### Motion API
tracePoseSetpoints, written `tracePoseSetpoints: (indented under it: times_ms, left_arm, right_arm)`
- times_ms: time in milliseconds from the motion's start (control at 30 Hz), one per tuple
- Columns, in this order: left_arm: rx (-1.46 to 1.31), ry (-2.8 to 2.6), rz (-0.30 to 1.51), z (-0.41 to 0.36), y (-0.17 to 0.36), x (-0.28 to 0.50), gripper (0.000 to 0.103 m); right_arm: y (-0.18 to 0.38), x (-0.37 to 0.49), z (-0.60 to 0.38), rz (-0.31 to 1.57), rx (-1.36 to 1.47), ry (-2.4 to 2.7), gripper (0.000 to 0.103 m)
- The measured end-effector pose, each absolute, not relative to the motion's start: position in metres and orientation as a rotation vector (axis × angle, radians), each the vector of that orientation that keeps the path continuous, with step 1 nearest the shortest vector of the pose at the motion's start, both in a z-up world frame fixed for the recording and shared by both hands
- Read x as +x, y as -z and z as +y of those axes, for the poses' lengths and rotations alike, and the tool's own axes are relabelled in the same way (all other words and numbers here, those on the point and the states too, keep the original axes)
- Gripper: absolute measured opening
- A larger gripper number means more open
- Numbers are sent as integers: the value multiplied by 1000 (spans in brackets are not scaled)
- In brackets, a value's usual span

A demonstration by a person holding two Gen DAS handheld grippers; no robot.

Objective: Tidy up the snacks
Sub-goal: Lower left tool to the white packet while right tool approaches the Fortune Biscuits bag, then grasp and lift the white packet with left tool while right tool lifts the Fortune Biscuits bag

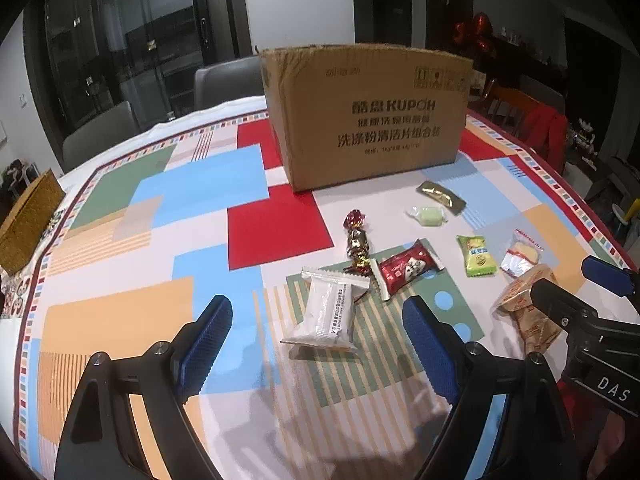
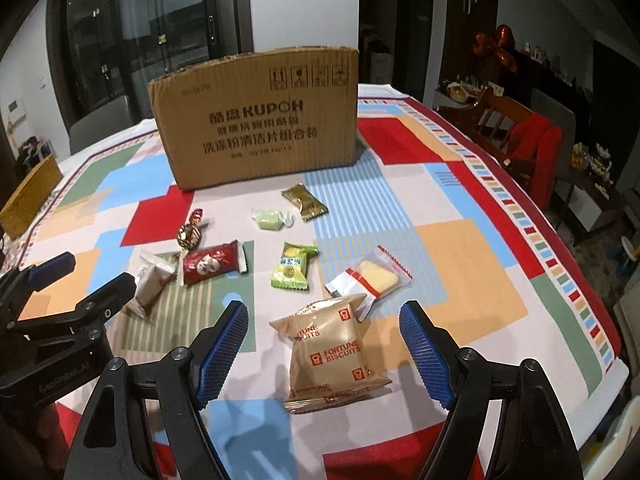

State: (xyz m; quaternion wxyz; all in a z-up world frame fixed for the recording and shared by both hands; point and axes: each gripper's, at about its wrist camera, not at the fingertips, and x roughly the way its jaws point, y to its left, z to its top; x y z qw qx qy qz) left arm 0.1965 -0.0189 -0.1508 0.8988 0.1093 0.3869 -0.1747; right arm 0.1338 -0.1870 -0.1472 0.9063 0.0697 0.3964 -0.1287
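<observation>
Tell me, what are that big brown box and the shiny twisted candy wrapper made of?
The box looks like corrugated cardboard: matte brown, printed, with a ragged, fluted top edge. The twisted candy wrapper seems to be metallic foil or foil-like film: it glints red and gold and holds crinkled twists at both ends.

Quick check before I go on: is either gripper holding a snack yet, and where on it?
Nothing is held. The left gripper has open jaws around the white packet, untouched; the right gripper is open around the Fortune Biscuits pack.
</observation>
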Motion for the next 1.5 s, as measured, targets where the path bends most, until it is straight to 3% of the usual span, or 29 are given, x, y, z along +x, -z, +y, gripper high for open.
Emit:
tracePoseSetpoints:
  times_ms: [633, 800, 1000, 1133, 1233, 1500]
  left_arm:
    - [248, 376, 879, -26, 180, 221, 80]
    - [247, 370, 889, -27, 186, 226, 79]
    - [251, 374, 915, -29, 193, 230, 64]
    - [224, 385, 929, -28, 195, 231, 42]
    - [226, 391, 932, -30, 194, 230, 32]
    - [212, 396, 939, -31, 190, 223, 32]
  right_arm:
    - [176, 151, -188, 953, 168, 256, 78]
    - [183, 156, -190, 983, 182, 244, 68]
    - [188, 159, -191, 1007, 200, 227, 48]
    - [188, 159, -190, 999, 209, 204, 44]
    - [186, 159, -190, 992, 218, 193, 43]
    - [179, 158, -192, 960, 232, 172, 43]
